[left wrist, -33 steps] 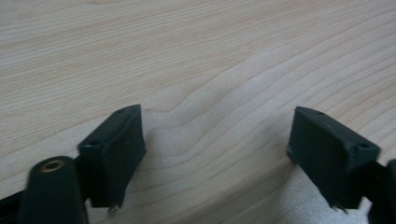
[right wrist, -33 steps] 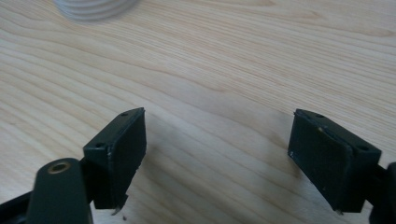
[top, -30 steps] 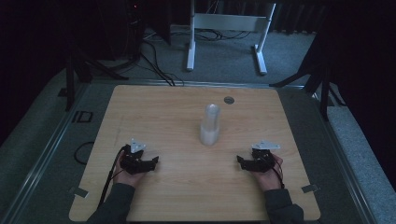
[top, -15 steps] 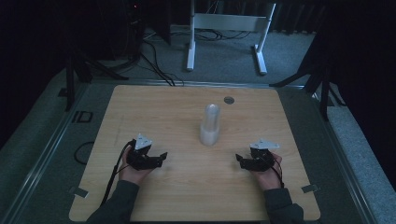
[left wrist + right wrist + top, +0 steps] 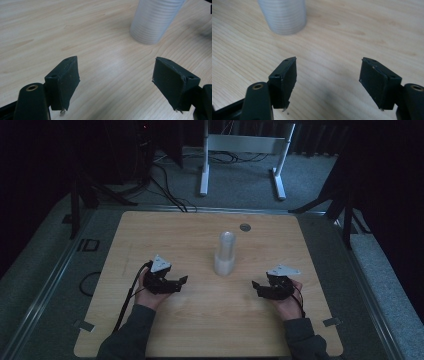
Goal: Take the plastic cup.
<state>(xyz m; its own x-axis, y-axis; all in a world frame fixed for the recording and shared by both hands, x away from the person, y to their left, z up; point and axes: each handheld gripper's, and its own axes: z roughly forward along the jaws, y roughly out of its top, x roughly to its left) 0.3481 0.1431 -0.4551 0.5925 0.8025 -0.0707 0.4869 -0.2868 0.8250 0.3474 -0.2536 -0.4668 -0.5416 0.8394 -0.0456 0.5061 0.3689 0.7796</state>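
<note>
Left gripper (image 5: 181,281): jaws spread wide with nothing between them, low over the wood, pointing toward the middle of the table.
Right gripper (image 5: 256,285): jaws just as wide apart, nothing held, facing in from the other side.
Ahead of the left gripper: stack of cups (image 5: 156,20), pale and ribbed, standing upright, off to the right of its jaws and clear of them.
Ahead of the right gripper: the same stack of cups (image 5: 283,15), off to the left of its jaws, not touched.
Between the two: bare table (image 5: 210,320), with the stack (image 5: 225,254) a little beyond both tips.
Farther off: small dark disc (image 5: 244,227) near the far edge.
Progress: looks like the very start; no cup gripped or separated, and the reaching, grasping and lifting all seem left to do.
</note>
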